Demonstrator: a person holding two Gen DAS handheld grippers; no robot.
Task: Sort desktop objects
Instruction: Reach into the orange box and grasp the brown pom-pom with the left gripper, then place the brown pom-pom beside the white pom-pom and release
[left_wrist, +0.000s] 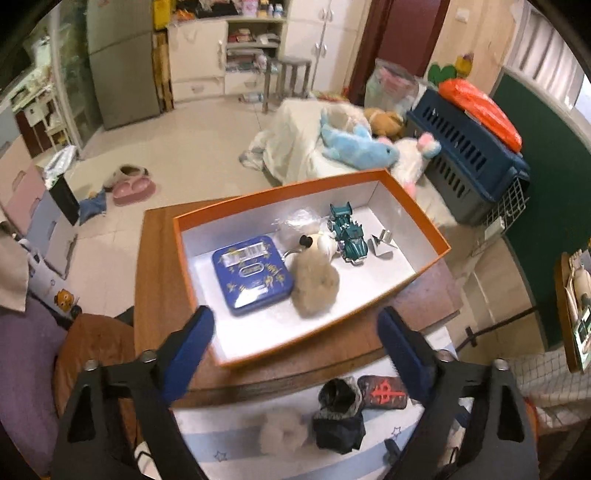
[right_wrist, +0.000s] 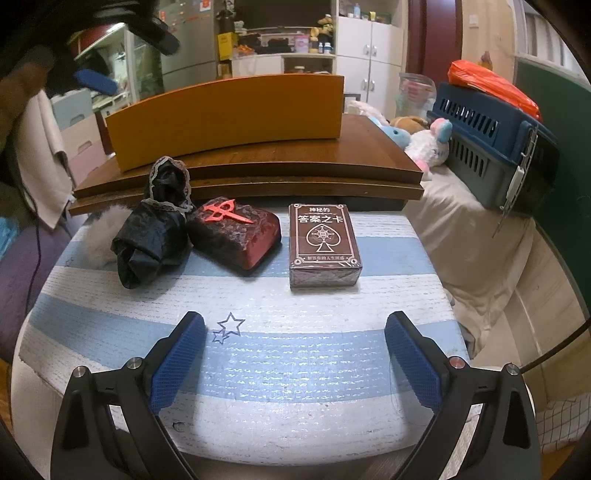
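Ahead of the left hand-held gripper (left_wrist: 295, 332), jaws apart and empty, tilted down, the box (left_wrist: 421, 275) holds tin (left_wrist: 253, 275), plush (left_wrist: 314, 280) and car (left_wrist: 349, 234), probably already sorted. The right hand-held gripper (right_wrist: 295, 354) gapes empty; pouch (right_wrist: 155, 240), case (right_wrist: 236, 236) and cards (right_wrist: 323, 245) wait ahead on the tabletop (right_wrist: 295, 406).
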